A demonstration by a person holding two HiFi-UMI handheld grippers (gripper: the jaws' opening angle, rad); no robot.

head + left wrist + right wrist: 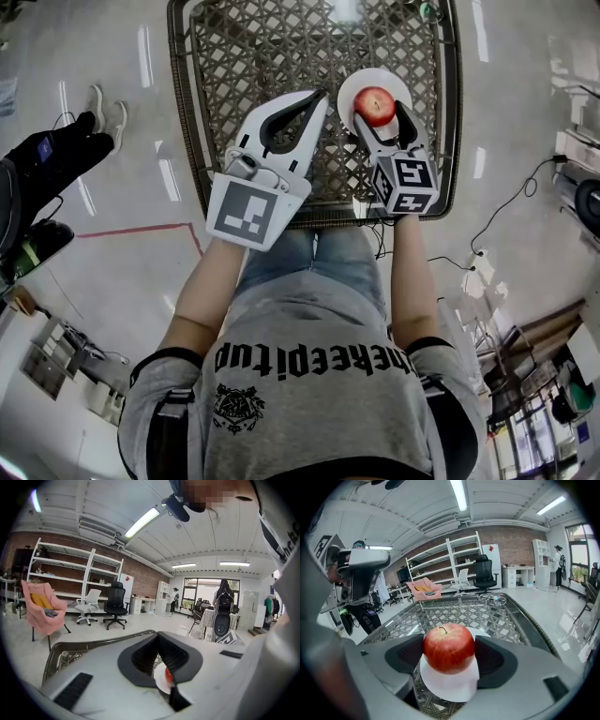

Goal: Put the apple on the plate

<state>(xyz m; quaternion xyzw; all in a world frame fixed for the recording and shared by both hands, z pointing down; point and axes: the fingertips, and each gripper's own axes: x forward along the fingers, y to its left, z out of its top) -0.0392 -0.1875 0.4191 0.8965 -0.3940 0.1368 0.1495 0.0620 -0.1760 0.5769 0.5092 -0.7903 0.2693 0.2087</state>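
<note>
We record the plate [450, 690] as plain white — the apple [448, 648] above the plate is red with yellowish flecks; under the plate, the table [253, 47] shows a brown woven lattice.

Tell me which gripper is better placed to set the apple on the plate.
Right. The right gripper is shut on the apple, directly over the plate. The left gripper is shut with nothing between its jaws, off to the plate's left above the table.
</note>
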